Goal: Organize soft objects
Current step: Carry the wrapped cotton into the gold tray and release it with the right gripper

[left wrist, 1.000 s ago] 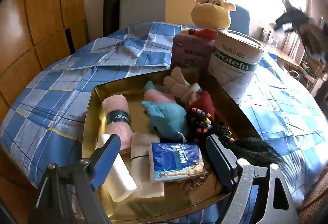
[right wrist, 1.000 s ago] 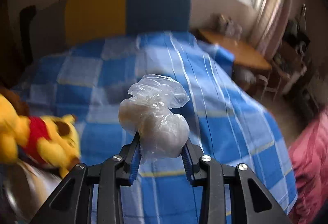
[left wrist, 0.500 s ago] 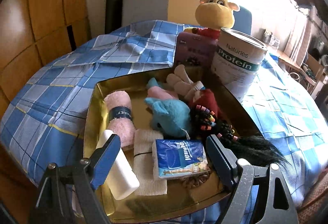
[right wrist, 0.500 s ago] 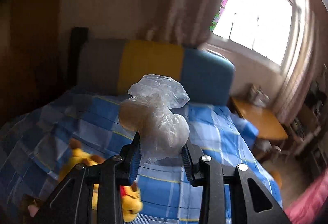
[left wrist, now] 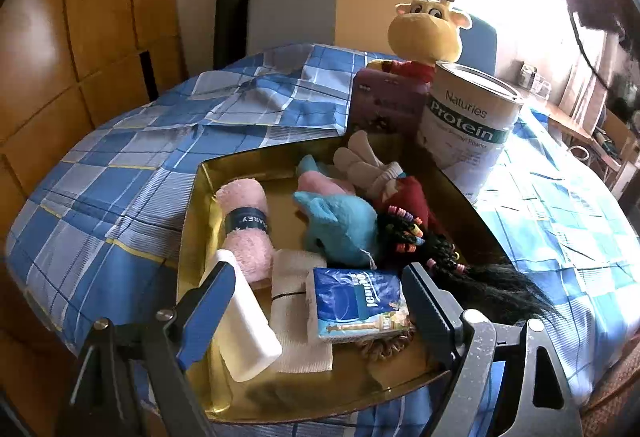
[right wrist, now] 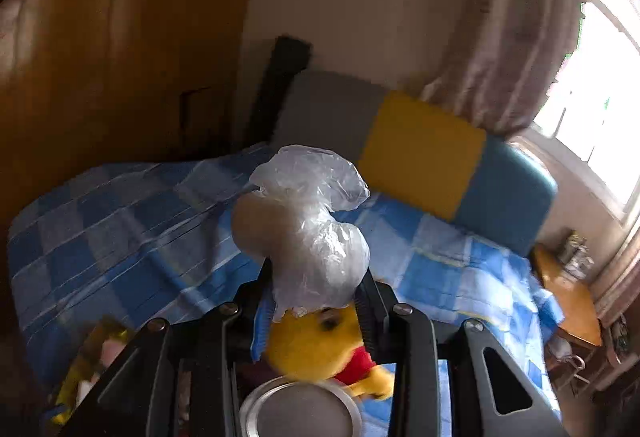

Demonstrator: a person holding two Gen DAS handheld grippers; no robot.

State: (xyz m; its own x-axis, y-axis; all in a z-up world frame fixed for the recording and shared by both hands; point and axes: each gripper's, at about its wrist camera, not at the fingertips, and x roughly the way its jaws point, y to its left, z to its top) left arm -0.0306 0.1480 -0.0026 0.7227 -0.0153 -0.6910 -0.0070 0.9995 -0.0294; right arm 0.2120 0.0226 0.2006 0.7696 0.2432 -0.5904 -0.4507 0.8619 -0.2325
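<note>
A: The gold tray (left wrist: 196, 197) on the checked bed cover (left wrist: 120, 189) is already quite full. Where should the bag go?

B: I think in the bare strip in the middle, between the pink rolled towel (left wrist: 245, 225) and the blue plush (left wrist: 340, 223). The right gripper (right wrist: 316, 301) is closed on the plastic bag (right wrist: 308, 233) and carries it high above the yellow plush toy (right wrist: 316, 345) and the open tin (right wrist: 298, 411). It should clear the tin's rim before it goes down.

A: And the left gripper (left wrist: 316, 301)?

B: It hangs wide open and empty over the near edge of the tray, above the tissue pack (left wrist: 356, 303). It is better to lower the bag slowly and to release it only when it rests on the tray.
</note>
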